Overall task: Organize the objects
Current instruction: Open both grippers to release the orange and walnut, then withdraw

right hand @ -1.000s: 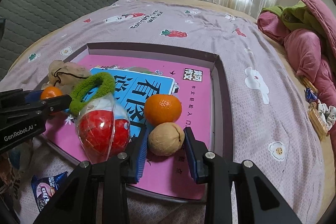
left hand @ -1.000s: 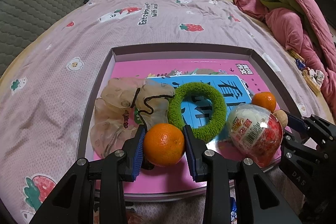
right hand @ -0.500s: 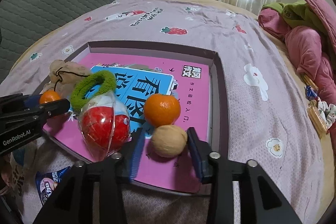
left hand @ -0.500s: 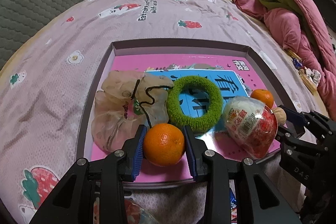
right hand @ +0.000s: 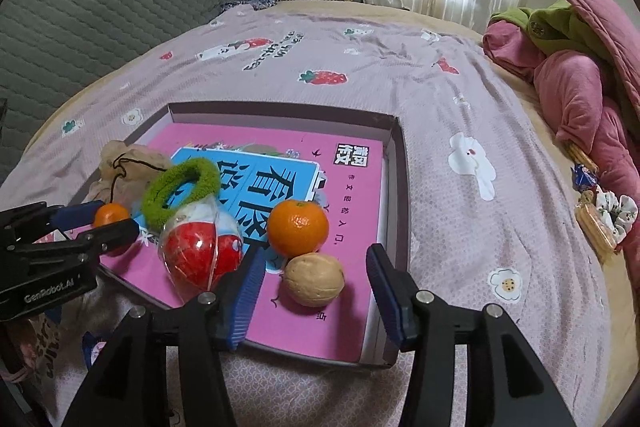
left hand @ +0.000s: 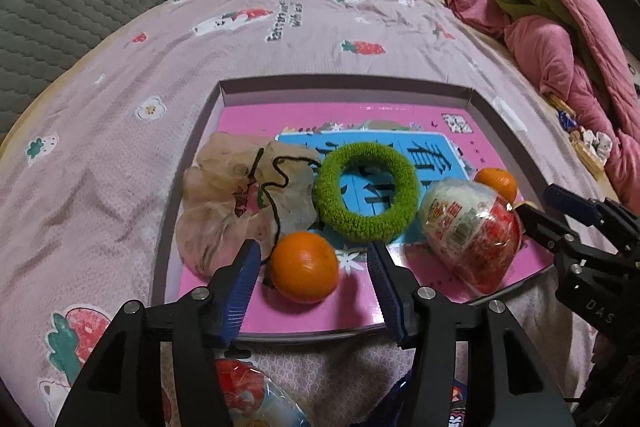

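Note:
A shallow grey tray (left hand: 344, 89) with a pink book inside lies on the bed. My left gripper (left hand: 314, 273) is open; an orange (left hand: 304, 267) rests on the book between its fingers, free of both pads. Behind it lie a green hair ring (left hand: 366, 187), a beige drawstring pouch (left hand: 240, 195) and a red-and-white wrapped egg toy (left hand: 472, 227). My right gripper (right hand: 316, 279) is open around a walnut (right hand: 314, 279) lying on the book, with a second orange (right hand: 298, 227) just behind it.
The tray (right hand: 394, 163) sits on a lilac strawberry-print bedsheet (left hand: 280, 39). Pink and green bedding (right hand: 568, 67) is piled at the right. Snack packets (right hand: 592, 219) lie at the right bed edge. More wrapped items (left hand: 248, 391) lie below the tray's near edge.
Both grippers have opened and drawn back a little. The left has let go of the orange and the right has let go of the walnut; both now rest on the book.

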`<state>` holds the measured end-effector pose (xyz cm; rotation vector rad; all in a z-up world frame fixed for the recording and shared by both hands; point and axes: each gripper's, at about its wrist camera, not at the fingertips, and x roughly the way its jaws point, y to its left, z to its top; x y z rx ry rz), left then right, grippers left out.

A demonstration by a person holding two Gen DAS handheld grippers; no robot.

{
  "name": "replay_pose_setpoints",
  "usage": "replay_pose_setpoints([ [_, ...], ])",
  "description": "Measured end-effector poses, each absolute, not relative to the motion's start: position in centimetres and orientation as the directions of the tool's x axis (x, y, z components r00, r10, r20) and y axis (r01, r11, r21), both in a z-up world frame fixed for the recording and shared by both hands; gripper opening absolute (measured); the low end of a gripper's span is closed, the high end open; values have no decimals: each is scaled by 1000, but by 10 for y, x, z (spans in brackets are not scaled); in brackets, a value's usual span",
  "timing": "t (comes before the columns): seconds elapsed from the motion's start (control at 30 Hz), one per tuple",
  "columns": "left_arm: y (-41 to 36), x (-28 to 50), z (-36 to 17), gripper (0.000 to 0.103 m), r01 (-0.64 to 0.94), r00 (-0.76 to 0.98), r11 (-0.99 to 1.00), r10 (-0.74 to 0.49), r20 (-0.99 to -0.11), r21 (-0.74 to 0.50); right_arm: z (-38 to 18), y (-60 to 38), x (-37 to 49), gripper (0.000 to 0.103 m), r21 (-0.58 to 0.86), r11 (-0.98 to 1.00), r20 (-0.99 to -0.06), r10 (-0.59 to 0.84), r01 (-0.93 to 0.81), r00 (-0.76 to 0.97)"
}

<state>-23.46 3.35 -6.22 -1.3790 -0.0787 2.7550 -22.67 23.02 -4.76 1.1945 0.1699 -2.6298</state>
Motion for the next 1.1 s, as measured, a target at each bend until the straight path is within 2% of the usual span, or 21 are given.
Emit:
replay_pose_setpoints([
  [0.33,32,-225,-44,57,-22,-633,-997,69,-771,-71,-39,232,-222,53,5,-962,-735,-188,271,-652],
  [0.73,36,-209,-21,61,-22,-666,-998,55,-744,-54,-23,237,-213,67,5,-965,-694,-194,264,-694],
  [0.8,37,-206,-19,63,-21,-670,-999,51,-741,-49,-20,237,-211,68,4,-964,-685,-195,265,-702],
  [0.87,38,-202,-16,71,-20,-677,-999,46,-735,-44,-16,237,-209,69,-2,-964,-676,-194,264,-711],
  [1.1,40,-189,-2,73,-16,-699,-999,33,-714,-31,0,239,-197,74,-4,-963,-636,-204,268,-744],
])
